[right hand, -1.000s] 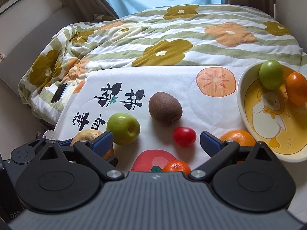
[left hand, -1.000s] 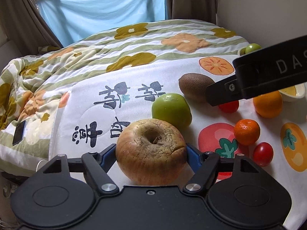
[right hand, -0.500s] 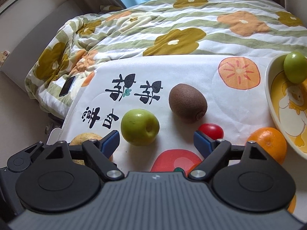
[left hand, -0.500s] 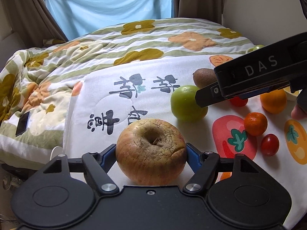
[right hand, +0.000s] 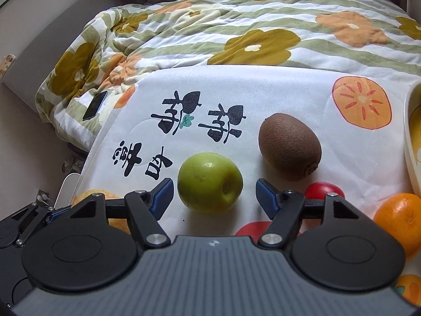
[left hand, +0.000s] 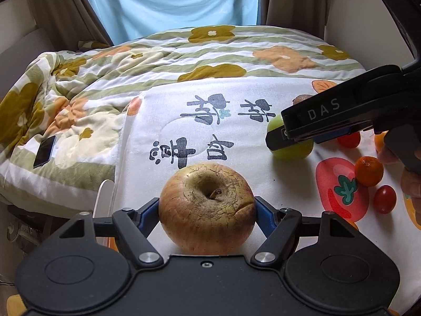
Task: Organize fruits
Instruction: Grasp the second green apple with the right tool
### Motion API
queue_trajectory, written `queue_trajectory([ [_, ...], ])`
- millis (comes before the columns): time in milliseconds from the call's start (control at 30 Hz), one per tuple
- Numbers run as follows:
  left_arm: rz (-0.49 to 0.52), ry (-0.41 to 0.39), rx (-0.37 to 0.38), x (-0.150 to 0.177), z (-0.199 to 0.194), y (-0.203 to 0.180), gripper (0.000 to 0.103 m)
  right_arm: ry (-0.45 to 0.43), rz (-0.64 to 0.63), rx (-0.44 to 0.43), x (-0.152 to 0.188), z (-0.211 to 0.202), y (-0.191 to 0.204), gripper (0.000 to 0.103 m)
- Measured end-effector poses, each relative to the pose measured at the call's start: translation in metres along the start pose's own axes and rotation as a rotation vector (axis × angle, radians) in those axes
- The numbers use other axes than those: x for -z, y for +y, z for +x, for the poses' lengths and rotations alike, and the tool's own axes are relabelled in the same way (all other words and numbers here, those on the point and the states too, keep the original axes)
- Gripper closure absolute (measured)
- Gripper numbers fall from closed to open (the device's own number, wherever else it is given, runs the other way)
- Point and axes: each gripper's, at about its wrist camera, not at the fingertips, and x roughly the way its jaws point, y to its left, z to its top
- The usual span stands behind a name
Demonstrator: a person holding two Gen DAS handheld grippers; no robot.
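My left gripper [left hand: 207, 208] is shut on a wrinkled red-yellow apple [left hand: 207, 208] and holds it over the white printed cloth [left hand: 236, 137]. My right gripper [right hand: 213, 188] is open, its blue pads on either side of a green apple [right hand: 209, 186] that lies on the cloth; the apple also shows in the left wrist view [left hand: 294, 150], partly behind the right gripper's body [left hand: 342, 115]. A brown kiwi [right hand: 289, 146] lies just beyond it. A red tomato [right hand: 323, 189] sits behind the right finger.
An orange [right hand: 401, 221] and the rim of a cream bowl [right hand: 410, 142] lie at right. A tangerine [left hand: 368, 171] and a small tomato [left hand: 384, 199] lie at right in the left wrist view. A phone [left hand: 44, 151] lies on the flowered quilt [left hand: 184, 60].
My right gripper moved left and down, from around the tomato to around the green apple. My left gripper, still holding the wrinkled apple, drew back and turned left.
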Motion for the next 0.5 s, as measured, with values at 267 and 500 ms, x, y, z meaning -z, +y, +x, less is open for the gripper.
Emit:
queue_trajectory([
  [267,-0.019,0.004,-0.009,0.0,-0.002,-0.002,0.025,0.004,-0.028,-0.014,0.0,0.002,0.002,0.033],
  [500,-0.04,-0.02,-0.041,-0.001,-0.013,-0.005,0.025,-0.019,-0.04,-0.011,0.001,-0.011,-0.001,0.033],
])
